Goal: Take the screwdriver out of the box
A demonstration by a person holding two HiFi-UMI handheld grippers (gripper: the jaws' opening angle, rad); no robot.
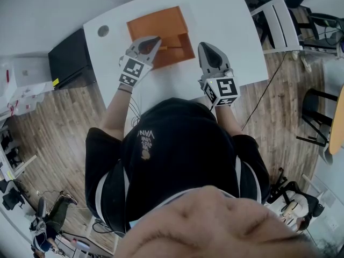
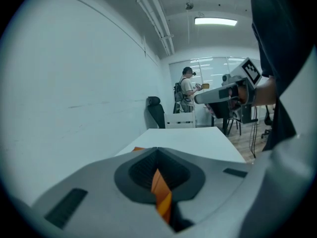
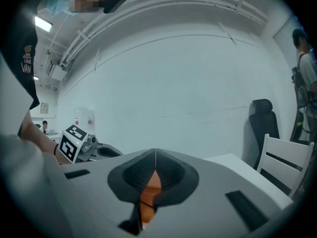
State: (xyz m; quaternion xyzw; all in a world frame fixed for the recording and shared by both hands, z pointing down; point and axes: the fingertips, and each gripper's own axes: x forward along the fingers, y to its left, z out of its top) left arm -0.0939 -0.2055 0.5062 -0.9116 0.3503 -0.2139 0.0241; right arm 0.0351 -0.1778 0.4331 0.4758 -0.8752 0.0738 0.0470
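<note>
The only writing we can read is "VAN", in white capitals on the person's black shirt (image 1: 146, 135), upside down from the head view. It shows again on the dark sleeve in the right gripper view. The smaller lines next to it are too fine for us to read. The cubes on both grippers bear black-and-white square patterns with no letters.

The flat orange box (image 1: 161, 26) lies open at the far part of the white bench (image 1: 226, 15), near a round grey hole (image 1: 103, 30) in the benchtop. We cannot make out the screwdriver. The box's inside shows only orange surfaces and a paler step, and the left gripper covers its near left corner.

The grey left gripper (image 1: 152, 40) has its tips over the box's near edge. In its own view the jaws are together at the tip, and nothing is clamped between them. Only a strip of orange shows through the gap below.

The grey right gripper (image 1: 206, 46) sits just beside the box's right edge. Its jaws are likewise closed tip to tip, and we see orange behind them.

The shirt hides the near bench edge, and a white slatted chair (image 1: 279, 23) is partly cut off behind the bench corner.
</note>
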